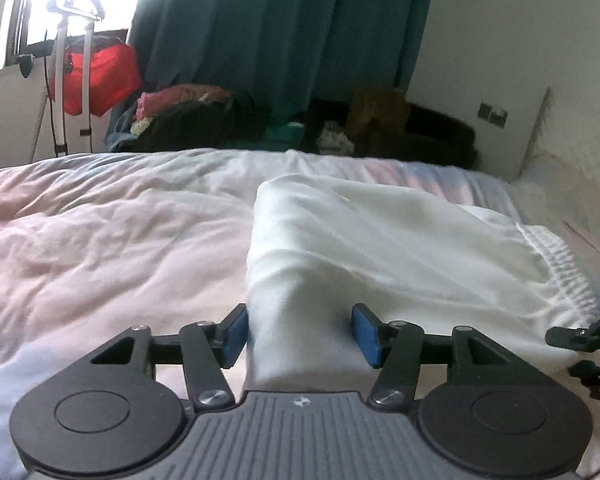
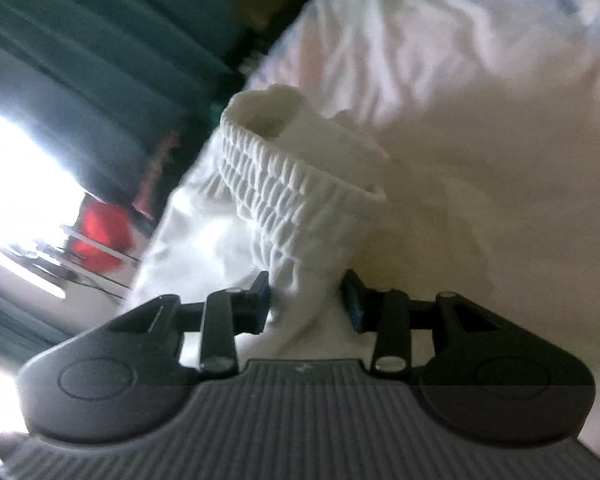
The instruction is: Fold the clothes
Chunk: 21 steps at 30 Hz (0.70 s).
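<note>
Right gripper [image 2: 305, 303] pinching white garment's shirred waistband [image 2: 284, 176].

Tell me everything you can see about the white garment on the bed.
The white garment looks like soft cotton, with a gathered elastic waistband at one end. It lies partly folded on the pale pink duvet. The left claw has a bunched ridge of its cloth between its blue pads, and the right claw pinches it by the waistband, lifting that end. The right wrist view is blurred.

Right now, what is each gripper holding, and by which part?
Both hold the white garment: the left gripper grips a bunched fold of plain fabric, the right gripper grips it at the gathered elastic band.
</note>
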Each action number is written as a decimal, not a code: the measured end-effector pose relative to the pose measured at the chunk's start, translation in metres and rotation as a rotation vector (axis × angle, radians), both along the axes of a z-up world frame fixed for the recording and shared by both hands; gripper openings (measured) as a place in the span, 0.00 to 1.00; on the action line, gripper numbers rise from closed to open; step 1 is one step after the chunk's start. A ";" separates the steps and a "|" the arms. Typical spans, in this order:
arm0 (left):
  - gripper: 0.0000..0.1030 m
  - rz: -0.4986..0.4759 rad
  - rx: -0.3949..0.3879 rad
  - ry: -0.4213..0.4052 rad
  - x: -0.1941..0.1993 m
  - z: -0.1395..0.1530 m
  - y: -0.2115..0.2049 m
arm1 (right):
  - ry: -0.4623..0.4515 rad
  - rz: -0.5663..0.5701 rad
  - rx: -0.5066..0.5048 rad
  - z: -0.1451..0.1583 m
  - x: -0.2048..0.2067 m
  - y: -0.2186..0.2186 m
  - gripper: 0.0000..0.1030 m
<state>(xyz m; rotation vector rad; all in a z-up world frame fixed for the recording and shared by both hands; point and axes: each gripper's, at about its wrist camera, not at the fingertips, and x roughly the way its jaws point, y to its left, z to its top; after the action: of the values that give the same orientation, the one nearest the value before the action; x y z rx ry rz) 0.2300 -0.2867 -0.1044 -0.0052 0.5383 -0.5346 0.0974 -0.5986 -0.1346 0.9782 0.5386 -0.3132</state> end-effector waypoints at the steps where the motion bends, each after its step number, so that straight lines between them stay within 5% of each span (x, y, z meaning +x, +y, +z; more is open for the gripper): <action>1: 0.56 -0.004 0.000 -0.006 -0.008 0.010 0.003 | 0.042 -0.003 -0.010 0.010 -0.005 0.000 0.40; 10: 0.77 -0.038 0.002 -0.064 -0.076 0.096 0.034 | -0.015 0.094 -0.253 0.131 -0.065 0.041 0.42; 14: 0.95 -0.042 -0.013 -0.108 -0.114 0.134 0.053 | -0.083 0.119 -0.392 0.174 -0.091 0.077 0.87; 21: 1.00 -0.024 -0.034 -0.170 -0.169 0.184 0.087 | -0.202 0.164 -0.571 0.233 -0.128 0.128 0.92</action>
<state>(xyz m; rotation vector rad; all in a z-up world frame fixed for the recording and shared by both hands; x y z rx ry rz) 0.0613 -0.1995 0.0800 0.0141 0.3640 -0.5618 -0.0306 -0.4701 0.0982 0.4028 0.3128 -0.2003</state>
